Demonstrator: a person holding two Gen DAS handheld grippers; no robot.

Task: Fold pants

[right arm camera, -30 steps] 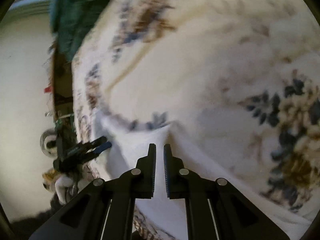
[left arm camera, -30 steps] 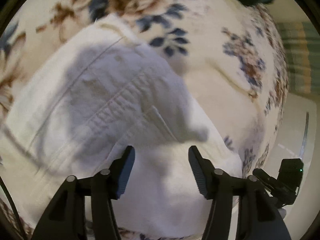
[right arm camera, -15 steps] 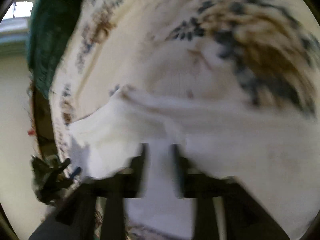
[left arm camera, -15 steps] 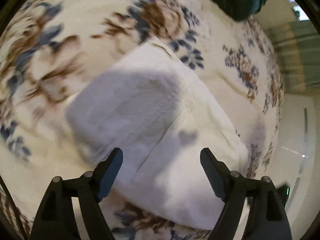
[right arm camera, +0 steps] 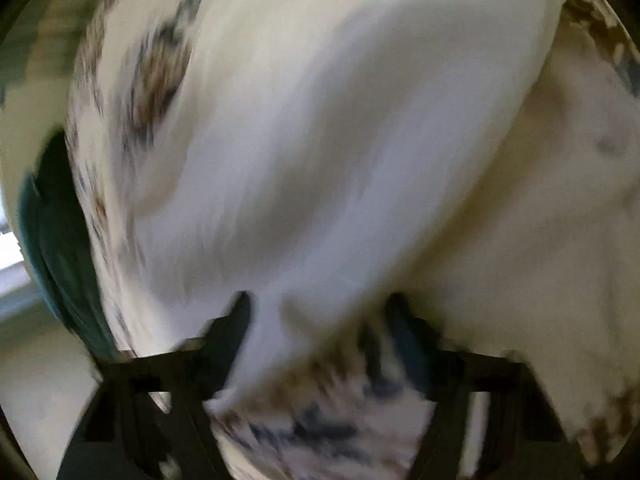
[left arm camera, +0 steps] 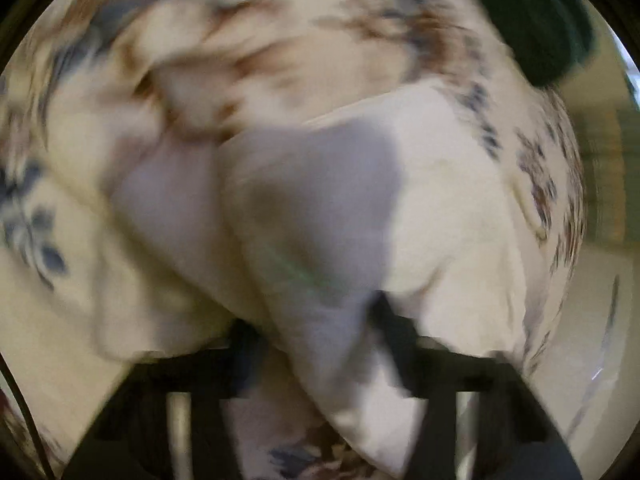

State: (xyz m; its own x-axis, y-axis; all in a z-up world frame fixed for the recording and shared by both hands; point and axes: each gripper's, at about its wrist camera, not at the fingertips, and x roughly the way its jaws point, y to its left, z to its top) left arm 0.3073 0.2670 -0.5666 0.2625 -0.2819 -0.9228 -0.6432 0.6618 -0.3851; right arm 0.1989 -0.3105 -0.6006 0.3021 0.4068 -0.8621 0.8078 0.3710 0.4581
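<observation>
The white pants [left arm camera: 440, 200] lie folded on a floral bedspread [left arm camera: 280, 60]; both views are blurred by motion. In the left wrist view a raised fold of the pants fills the gap of my left gripper [left arm camera: 318, 332]. Its jaws are closing, and the cloth touches both pads and hides part of the left finger. In the right wrist view the pants [right arm camera: 340, 140] spread across most of the picture. My right gripper [right arm camera: 318, 316] is closing around their near edge, with bedspread [right arm camera: 320, 420] still showing between the cloth and the right finger.
A dark green cloth [left arm camera: 540, 12] lies at the far edge of the bed and also shows as dark green cloth [right arm camera: 60, 240] in the right wrist view. Pale floor [left arm camera: 600, 320] runs beside the bed's edge.
My left gripper came down from above the pants and its wide jaws narrowed around a fold. My right gripper, shut a second ago, opened, rolled and swept over to the pants' edge.
</observation>
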